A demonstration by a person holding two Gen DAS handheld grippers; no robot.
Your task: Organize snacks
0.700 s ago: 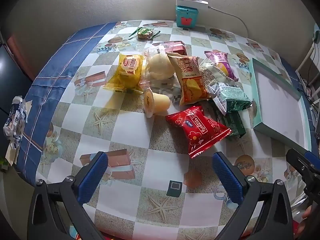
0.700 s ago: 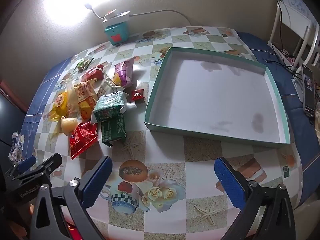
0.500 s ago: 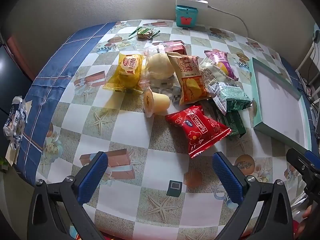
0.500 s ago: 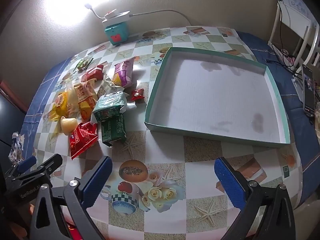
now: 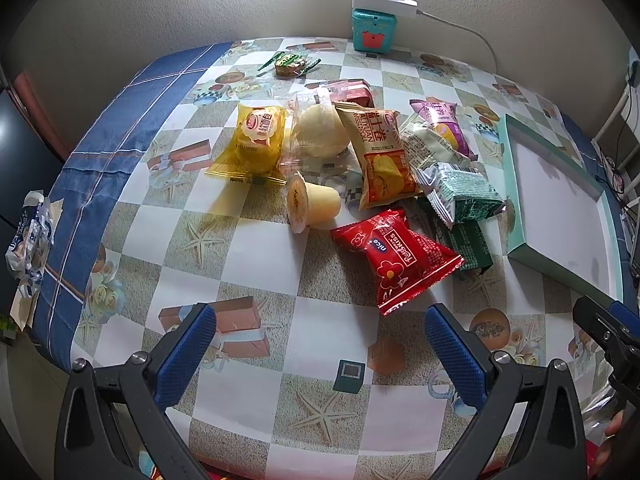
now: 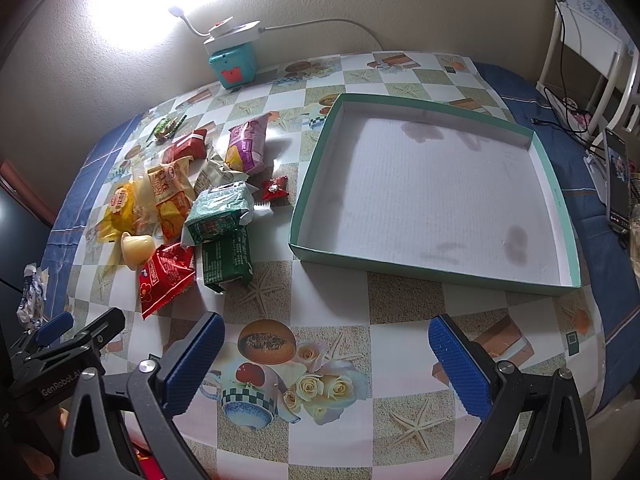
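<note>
A heap of wrapped snacks lies on the patterned tablecloth: a red packet (image 5: 394,258) nearest me, a yellow jelly cup (image 5: 312,205) on its side, a yellow packet (image 5: 256,142), an orange chips bag (image 5: 380,158), green packets (image 5: 464,192) and a purple packet (image 5: 442,122). A shallow teal box (image 6: 432,268), white inside and bare, sits to the right of the heap. My left gripper (image 5: 320,344) hovers open over the cloth in front of the red packet. My right gripper (image 6: 326,360) hangs open in front of the box, holding nothing.
A small teal box (image 5: 374,30) with a white power strip on top stands by the back wall. A wrapped candy (image 5: 290,65) lies apart at the back. A crumpled wrapper (image 5: 30,236) hangs at the table's left edge. A phone (image 6: 616,180) stands right of the box.
</note>
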